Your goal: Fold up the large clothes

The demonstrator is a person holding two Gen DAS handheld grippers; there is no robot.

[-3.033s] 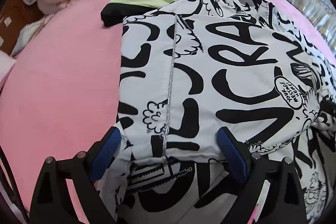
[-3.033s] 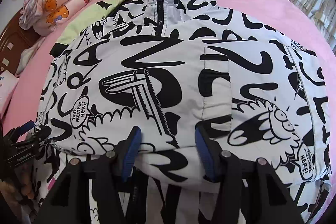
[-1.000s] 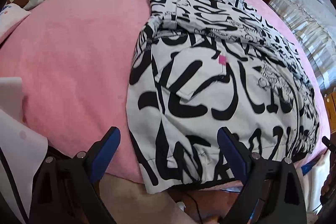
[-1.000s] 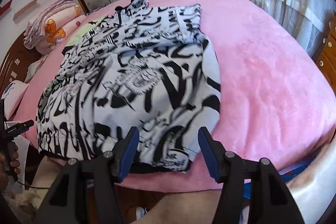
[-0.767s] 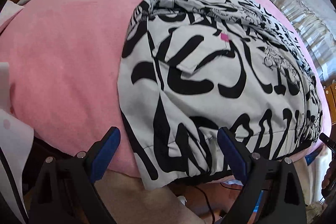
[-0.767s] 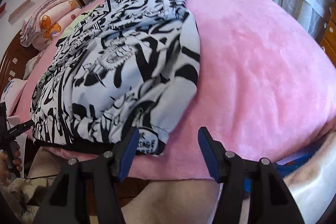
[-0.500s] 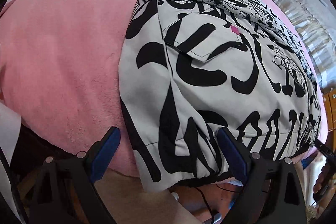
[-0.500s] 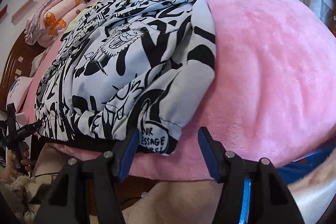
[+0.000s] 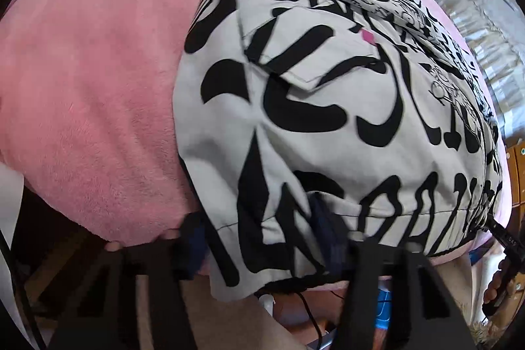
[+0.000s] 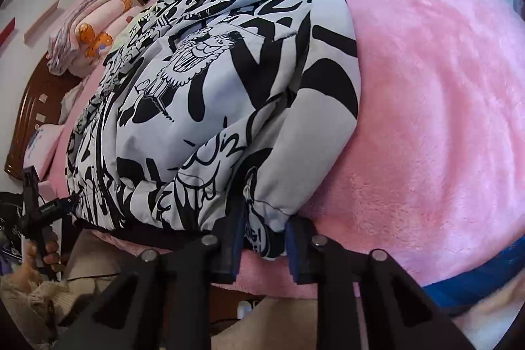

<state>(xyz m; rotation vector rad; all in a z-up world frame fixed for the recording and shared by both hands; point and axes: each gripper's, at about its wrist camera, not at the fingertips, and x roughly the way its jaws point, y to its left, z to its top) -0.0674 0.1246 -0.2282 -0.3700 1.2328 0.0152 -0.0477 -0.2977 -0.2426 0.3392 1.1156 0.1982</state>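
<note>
Right wrist view: pink bed (image 10: 426, 81), wardrobe doors behind, folded quilts (image 10: 88, 35) far left; printed jacket (image 10: 213, 94) near bed edge; right gripper (image 10: 264, 240) and left gripper (image 9: 262, 238) just closing, hem between jaws

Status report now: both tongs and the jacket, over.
Left tongs and right tongs just closing on the jacket hem at the bed edge. Jacket lies folded on the pink cover. Nothing in the way.

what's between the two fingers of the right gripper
The hem corner of the black-and-white printed jacket sits between the right gripper's closing fingers, seen in the right wrist view.
</note>
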